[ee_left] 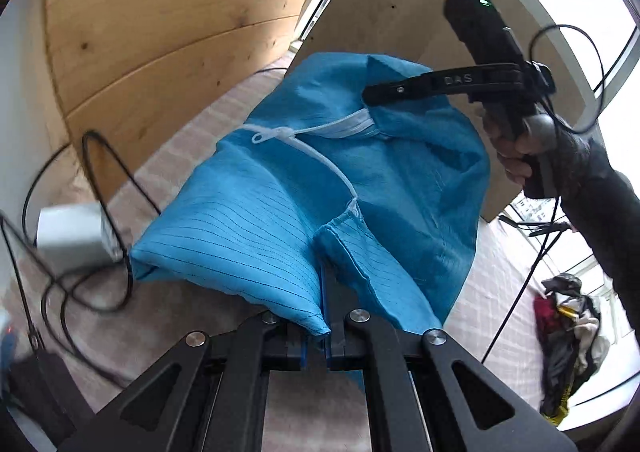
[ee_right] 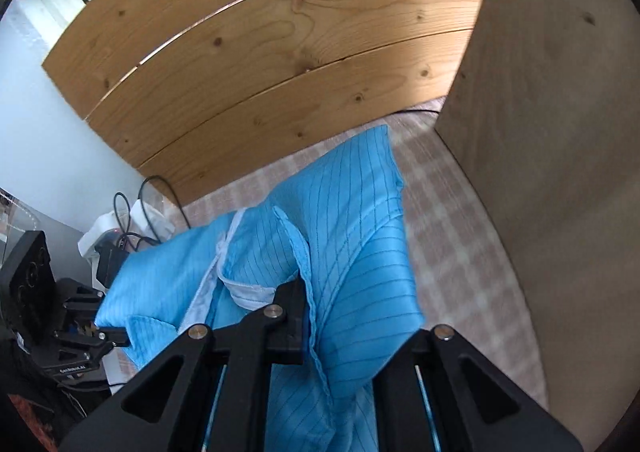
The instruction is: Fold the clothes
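Both my tongs are pinched nearly closed on the blue garment (ee_left: 280,219): my left gripper (ee_left: 326,316) clamps a hemmed edge near me, my right gripper (ee_right: 308,304) grips fabric by the white-lined collar area. In the left view my right gripper (ee_left: 370,93) bites the far edge, my hand (ee_left: 516,159) on its handle.

Risks, as I judge them:
- The thin, slick-looking cloth could slip out of either pinch if I pull the two grips apart too hard.
- The white drawstring (ee_left: 316,155) hangs loose across the front; it could snag on a finger or get folded in crooked.
- Black cables (ee_left: 104,187) and a white charger block (ee_left: 72,236) lie on the left near the garment; a dragged corner could catch them.
- The plywood panel (ee_right: 540,131) stands close on the right, so swinging that side could bump it.

Garment: bright blue with fine dark pinstripes, bunched and draped between my grips, raised over the pink checked bedsheet (ee_right: 460,219), its far part seemingly resting there. Wooden headboard (ee_right: 280,63) beyond. Not flat; fold unfinished.
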The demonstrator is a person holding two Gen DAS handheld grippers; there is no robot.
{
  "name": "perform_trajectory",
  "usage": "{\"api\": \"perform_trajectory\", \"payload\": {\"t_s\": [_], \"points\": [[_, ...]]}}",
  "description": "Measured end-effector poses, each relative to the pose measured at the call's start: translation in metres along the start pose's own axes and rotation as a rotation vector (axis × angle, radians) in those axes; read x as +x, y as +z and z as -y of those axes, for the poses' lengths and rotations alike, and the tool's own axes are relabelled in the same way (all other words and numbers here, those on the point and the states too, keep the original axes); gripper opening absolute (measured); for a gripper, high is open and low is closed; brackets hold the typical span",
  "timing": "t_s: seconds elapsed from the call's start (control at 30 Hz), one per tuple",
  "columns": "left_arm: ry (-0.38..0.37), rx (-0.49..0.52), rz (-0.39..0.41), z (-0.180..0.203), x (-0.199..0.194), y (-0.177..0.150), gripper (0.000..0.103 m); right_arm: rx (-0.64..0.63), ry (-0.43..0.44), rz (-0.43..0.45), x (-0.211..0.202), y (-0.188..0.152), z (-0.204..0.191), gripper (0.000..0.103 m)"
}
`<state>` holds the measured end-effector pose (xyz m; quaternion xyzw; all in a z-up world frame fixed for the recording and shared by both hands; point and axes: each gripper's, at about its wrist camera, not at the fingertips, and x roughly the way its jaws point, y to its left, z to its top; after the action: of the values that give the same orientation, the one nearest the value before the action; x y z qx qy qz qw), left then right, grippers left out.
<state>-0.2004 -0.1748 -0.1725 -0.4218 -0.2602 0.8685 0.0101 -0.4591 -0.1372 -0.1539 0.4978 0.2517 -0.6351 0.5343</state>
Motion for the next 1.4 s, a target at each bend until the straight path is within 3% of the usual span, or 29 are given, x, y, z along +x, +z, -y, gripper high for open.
{"api": "perform_trajectory", "payload": {"t_s": [0.1,0.17,0.2,0.33,0.4,0.47,0.63,0.73,0.83,1.0,1.1,1.2,1.27,1.4], "points": [[-0.014,-0.010,-0.052,-0.004,0.023,0.000,0.010,0.021,-0.028,-0.026,0.020,0.004,0.029,0.010],[-0.001,-0.003,-0.089,-0.001,0.033,-0.004,0.011,0.052,-0.058,-0.054,0.031,0.002,0.047,0.021],[0.002,0.001,-0.106,0.001,0.036,-0.006,0.013,0.068,-0.070,-0.059,0.032,0.001,0.054,0.021],[0.023,0.023,-0.132,0.004,0.030,-0.008,0.015,0.086,-0.095,-0.057,0.007,-0.001,0.060,0.035],[0.030,0.037,-0.139,0.004,0.017,-0.010,0.015,0.040,-0.173,-0.011,-0.022,-0.004,0.052,0.039],[0.040,0.057,-0.136,0.007,0.004,-0.012,0.015,0.025,-0.232,0.055,-0.048,-0.013,0.044,0.053],[0.055,0.099,-0.081,0.017,-0.025,-0.003,0.015,0.064,-0.260,0.191,-0.079,-0.032,0.023,0.053],[0.052,0.106,-0.040,0.019,-0.036,0.007,0.015,0.044,-0.246,0.143,-0.048,-0.036,0.007,0.053],[0.010,0.119,-0.061,0.023,-0.045,0.007,0.015,0.063,-0.269,0.054,-0.008,-0.042,0.003,0.053],[0.024,0.160,-0.210,0.024,-0.030,-0.019,0.018,0.072,-0.364,-0.125,0.037,-0.068,0.017,0.053],[0.069,0.184,-0.166,0.020,-0.036,-0.003,0.018,0.099,-0.348,-0.147,0.031,-0.082,0.024,0.053],[0.115,0.196,-0.063,0.011,-0.041,0.031,0.018,0.087,-0.354,-0.144,0.021,-0.087,0.019,0.053],[0.150,0.225,-0.059,0.002,-0.027,0.046,0.017,0.078,-0.366,-0.154,0.018,-0.087,0.017,0.053],[0.023,0.232,-0.178,0.002,0.000,0.038,0.017,0.067,-0.413,-0.208,0.017,-0.091,0.019,0.053]]}}
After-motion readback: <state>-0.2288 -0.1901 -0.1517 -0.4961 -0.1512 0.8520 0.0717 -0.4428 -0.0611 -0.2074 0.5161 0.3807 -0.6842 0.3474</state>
